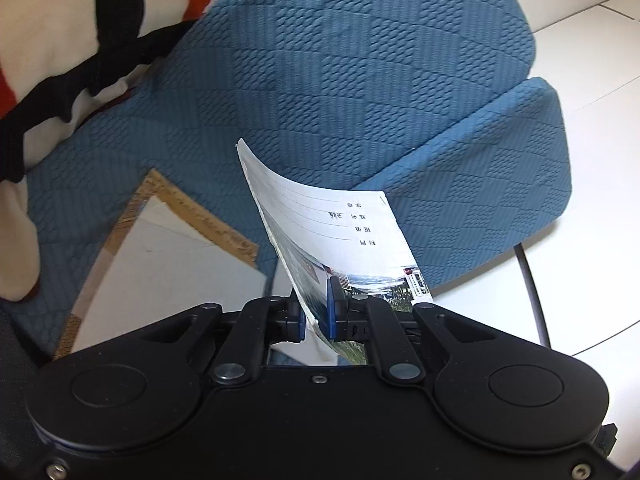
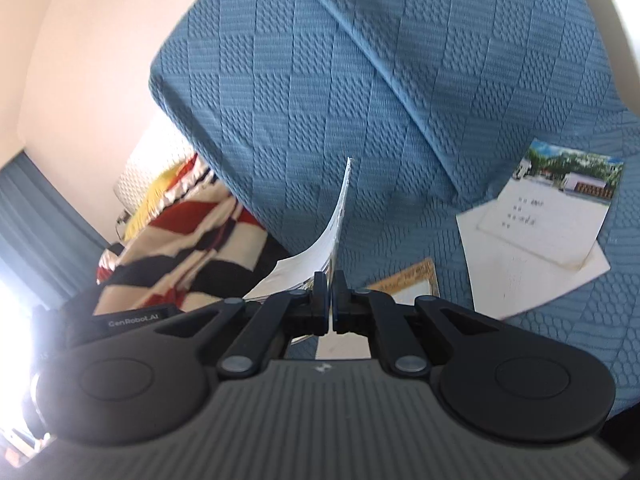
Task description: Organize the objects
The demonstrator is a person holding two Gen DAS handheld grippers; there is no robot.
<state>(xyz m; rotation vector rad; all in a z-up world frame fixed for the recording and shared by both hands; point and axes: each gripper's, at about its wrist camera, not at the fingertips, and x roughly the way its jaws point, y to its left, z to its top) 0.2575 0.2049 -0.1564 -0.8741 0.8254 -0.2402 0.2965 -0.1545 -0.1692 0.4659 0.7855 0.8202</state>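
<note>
Pinching a thin exercise book point(image 1: 340, 232), the left tool point(image 1: 316, 316) is closed tight on its bottom edge, above the blue sofa point(image 1: 340, 80). The right tool point(image 2: 330, 304) is closed on a bent booklet point(image 2: 316, 252) too. Another exercise book point(image 2: 556, 208) lies on a white sheet point(image 2: 520, 280) on the sofa seat, near a gold-edged book point(image 1: 180, 256).
</note>
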